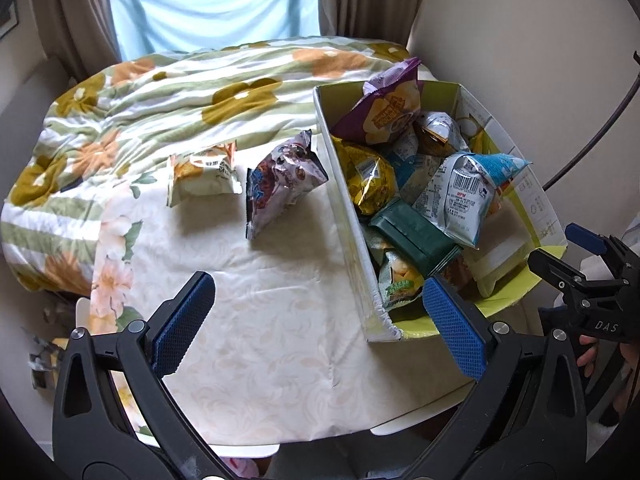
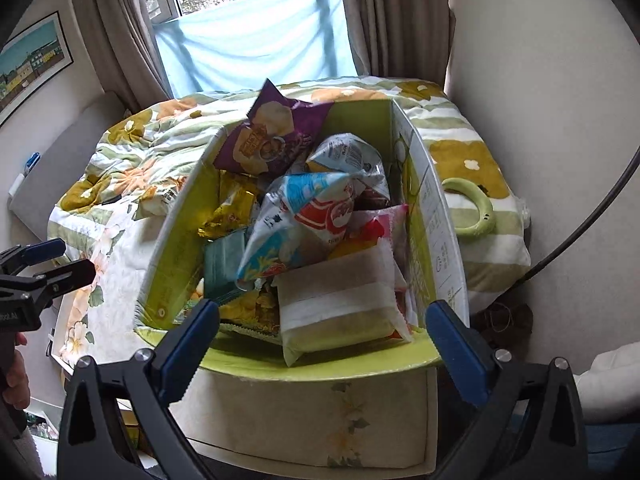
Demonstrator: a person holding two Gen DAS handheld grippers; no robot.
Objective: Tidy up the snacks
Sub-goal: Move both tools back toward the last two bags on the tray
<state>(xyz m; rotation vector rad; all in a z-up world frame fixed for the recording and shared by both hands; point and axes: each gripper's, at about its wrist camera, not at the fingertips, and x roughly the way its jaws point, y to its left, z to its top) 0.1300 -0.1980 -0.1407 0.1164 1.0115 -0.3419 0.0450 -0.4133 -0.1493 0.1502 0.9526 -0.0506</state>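
Observation:
A cardboard box (image 1: 347, 204) with a yellow-green inside stands on the table's right side, filled with several snack bags; it also shows in the right wrist view (image 2: 416, 184). A purple bag (image 1: 384, 110) leans at its far end. Two bags lie on the tablecloth left of the box: a white and orange one (image 1: 204, 174) and a white and dark red one (image 1: 282, 180). My left gripper (image 1: 320, 320) is open and empty over the tablecloth, near the box's near corner. My right gripper (image 2: 324, 344) is open and empty at the box's near end, over a pale packet (image 2: 340, 304).
A floral tablecloth (image 1: 256, 320) covers the small table. A flowered quilt (image 1: 140, 96) lies behind it on a bed below the window. A green ring (image 2: 474, 210) rests on the quilt right of the box. A wall stands to the right.

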